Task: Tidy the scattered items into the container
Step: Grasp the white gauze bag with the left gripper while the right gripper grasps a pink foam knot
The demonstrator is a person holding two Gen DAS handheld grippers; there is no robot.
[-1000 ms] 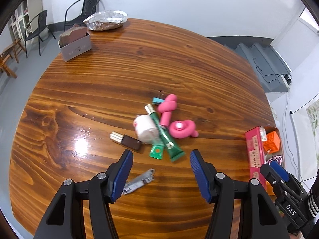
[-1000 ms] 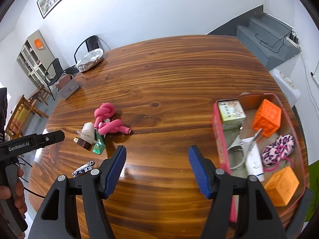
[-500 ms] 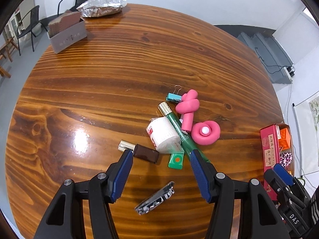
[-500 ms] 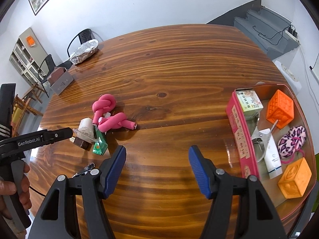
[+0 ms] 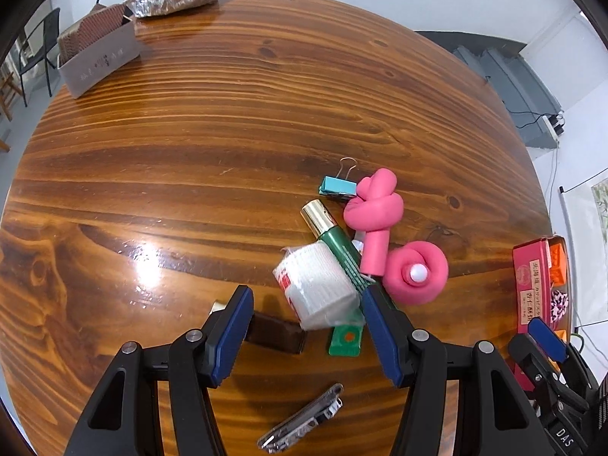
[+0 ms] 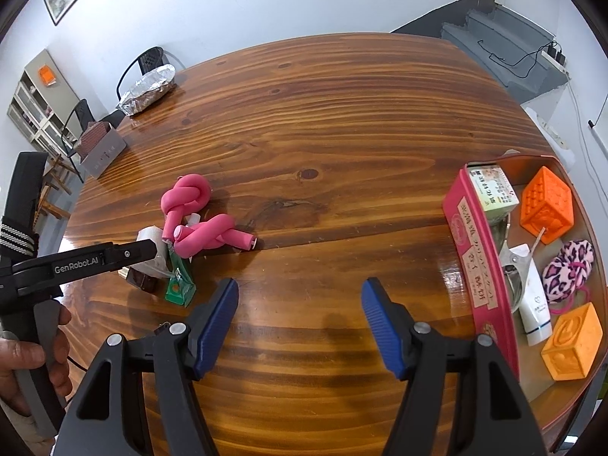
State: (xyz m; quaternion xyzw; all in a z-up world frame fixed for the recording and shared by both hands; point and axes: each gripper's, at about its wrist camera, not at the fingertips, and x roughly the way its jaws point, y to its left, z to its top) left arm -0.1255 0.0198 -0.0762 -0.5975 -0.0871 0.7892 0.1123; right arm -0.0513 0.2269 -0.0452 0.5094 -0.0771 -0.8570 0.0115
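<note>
- Left gripper (image 5: 306, 309) hangs spread over the white roll (image 5: 317, 285), pads clear of it.
- Right gripper (image 6: 300, 306) gapes above bare table (image 6: 323, 114).
- Scattered pile sits centre-table; the red container (image 6: 479, 266) stands well apart.

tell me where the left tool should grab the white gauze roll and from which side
Grip the white gauze roll across its round middle, coming down from above. It lies on its side on the green tube, so its curved flanks are free; the left tool already hangs open over it.
</note>
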